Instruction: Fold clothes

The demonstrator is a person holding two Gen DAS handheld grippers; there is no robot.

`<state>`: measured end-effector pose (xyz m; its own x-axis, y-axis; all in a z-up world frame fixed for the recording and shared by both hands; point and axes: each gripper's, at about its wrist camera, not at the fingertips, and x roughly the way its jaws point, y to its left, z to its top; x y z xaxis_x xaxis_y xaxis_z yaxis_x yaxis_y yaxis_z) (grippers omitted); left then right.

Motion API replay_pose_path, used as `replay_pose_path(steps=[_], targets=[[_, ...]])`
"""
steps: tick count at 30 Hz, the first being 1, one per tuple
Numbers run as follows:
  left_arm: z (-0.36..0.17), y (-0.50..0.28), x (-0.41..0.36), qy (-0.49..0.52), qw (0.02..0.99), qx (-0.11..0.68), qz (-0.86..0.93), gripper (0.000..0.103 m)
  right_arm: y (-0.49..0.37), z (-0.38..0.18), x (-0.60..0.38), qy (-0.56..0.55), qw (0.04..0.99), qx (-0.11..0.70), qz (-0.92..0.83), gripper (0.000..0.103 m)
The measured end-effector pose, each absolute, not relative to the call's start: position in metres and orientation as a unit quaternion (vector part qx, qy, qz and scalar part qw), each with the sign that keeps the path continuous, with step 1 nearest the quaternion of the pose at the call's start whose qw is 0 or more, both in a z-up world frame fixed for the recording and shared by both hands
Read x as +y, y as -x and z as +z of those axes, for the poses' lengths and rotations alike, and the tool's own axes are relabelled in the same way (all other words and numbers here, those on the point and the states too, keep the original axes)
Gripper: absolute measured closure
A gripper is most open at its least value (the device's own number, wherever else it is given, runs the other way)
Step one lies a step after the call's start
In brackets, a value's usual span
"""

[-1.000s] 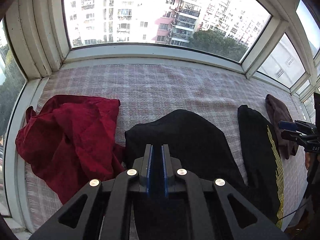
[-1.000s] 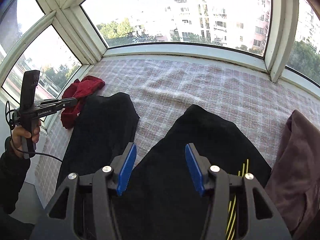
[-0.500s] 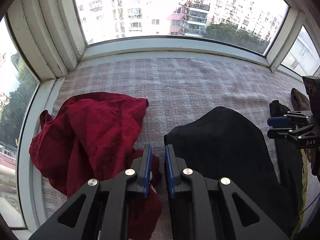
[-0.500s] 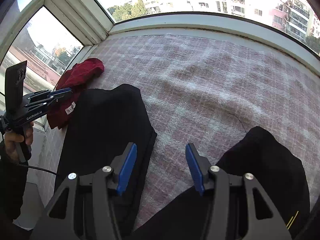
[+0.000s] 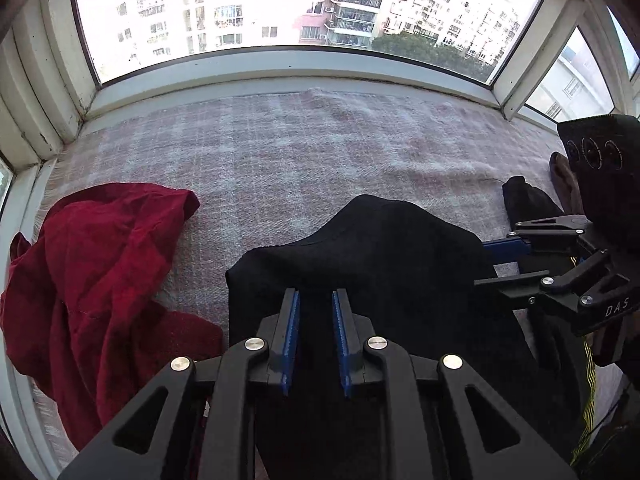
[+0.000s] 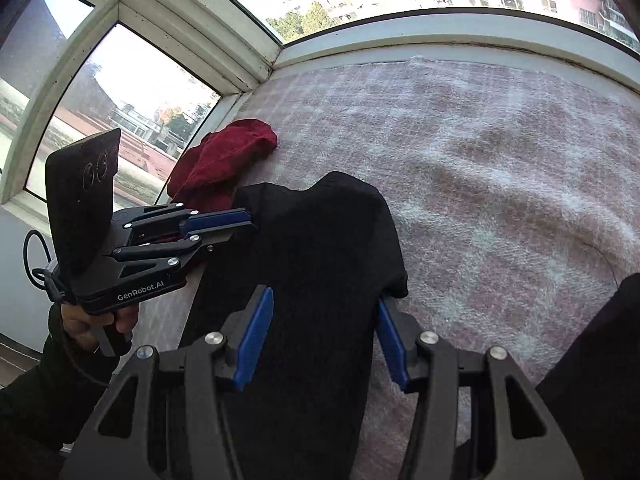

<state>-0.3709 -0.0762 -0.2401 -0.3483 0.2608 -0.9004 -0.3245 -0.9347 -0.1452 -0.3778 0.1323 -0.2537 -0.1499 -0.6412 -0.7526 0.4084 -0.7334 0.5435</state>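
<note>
Grippers both released over black garment [image 5: 380, 264] — left gripper [image 5: 314, 308] narrowly parted, right gripper [image 6: 324, 316] wide; red garment [image 5: 96, 264] beside.

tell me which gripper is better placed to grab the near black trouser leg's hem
Right, probably. The right gripper has open jaws straddling the black trouser leg; the left gripper is narrower, beside its edge.

Black garment [image 5: 380, 264] cut off below
</note>
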Motion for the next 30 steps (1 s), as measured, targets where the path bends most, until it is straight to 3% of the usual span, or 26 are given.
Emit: replay_pose_path(steps=[1,4,5,7,9,11,12,13,15,16,19,22,25,27,28,29,30], targets=[[-0.24,0.37,-0.078,0.541,0.171,0.033,0.823,0.092,0.377,-0.253,0.13,-0.548,0.34,-0.088,-0.759,0.053],[-0.24,0.375,-0.092,0.535,0.123,0.029,0.836,0.091,0.373,-0.252,0.121,-0.555,0.324,-0.032,-0.765,0.054],[-0.239,0.377,-0.096,0.54,0.125,0.019,0.832,0.085,0.372,-0.252,0.118,-0.557,0.319,-0.014,-0.767,0.054],[-0.239,0.381,-0.102,0.549,0.125,0.002,0.826,0.045,0.37,-0.248,0.114,-0.551,0.317,-0.002,-0.772,0.054],[-0.24,0.384,-0.104,0.551,0.116,0.007,0.826,0.035,0.374,-0.247,0.114,-0.551,0.314,0.001,-0.773,0.054],[-0.243,0.387,-0.104,0.554,0.12,0.006,0.824,0.035,0.379,-0.247,0.117,-0.551,0.308,-0.008,-0.776,0.054],[-0.245,0.389,-0.103,0.556,0.125,0.004,0.822,0.04,0.381,-0.247,0.118,-0.55,0.304,-0.008,-0.778,0.056],[-0.247,0.391,-0.101,0.559,0.135,0.0,0.818,0.062,0.382,-0.247,0.118,-0.55,0.304,-0.005,-0.778,0.065],[-0.253,0.394,-0.096,0.563,0.169,-0.01,0.809,0.091,0.384,-0.25,0.117,-0.556,0.313,-0.008,-0.77,0.071],[-0.25,0.391,-0.096,0.555,0.169,-0.008,0.814,0.097,0.383,-0.25,0.117,-0.556,0.315,-0.009,-0.769,0.072],[-0.243,0.38,-0.095,0.531,0.17,-0.004,0.83,0.099,0.376,-0.242,0.122,-0.539,0.319,-0.015,-0.779,0.081],[-0.222,0.357,-0.093,0.486,0.172,0.018,0.857,0.1,0.363,-0.225,0.131,-0.509,0.327,-0.024,-0.796,0.081],[-0.208,0.345,-0.09,0.443,0.126,0.069,0.885,0.099,0.346,-0.203,0.129,-0.441,0.297,0.04,-0.846,0.081],[-0.205,0.342,-0.091,0.426,0.092,0.095,0.895,0.088,0.348,-0.204,0.131,-0.428,0.26,0.066,-0.863,0.08],[-0.209,0.346,-0.099,0.439,0.084,0.083,0.891,0.065,0.353,-0.208,0.133,-0.438,0.249,0.065,-0.861,0.077],[-0.213,0.351,-0.107,0.452,0.076,0.071,0.886,0.062,0.363,-0.218,0.14,-0.475,0.25,0.03,-0.843,0.076],[-0.218,0.355,-0.114,0.465,0.069,0.059,0.881,0.066,0.373,-0.227,0.147,-0.51,0.251,-0.005,-0.823,0.076]])
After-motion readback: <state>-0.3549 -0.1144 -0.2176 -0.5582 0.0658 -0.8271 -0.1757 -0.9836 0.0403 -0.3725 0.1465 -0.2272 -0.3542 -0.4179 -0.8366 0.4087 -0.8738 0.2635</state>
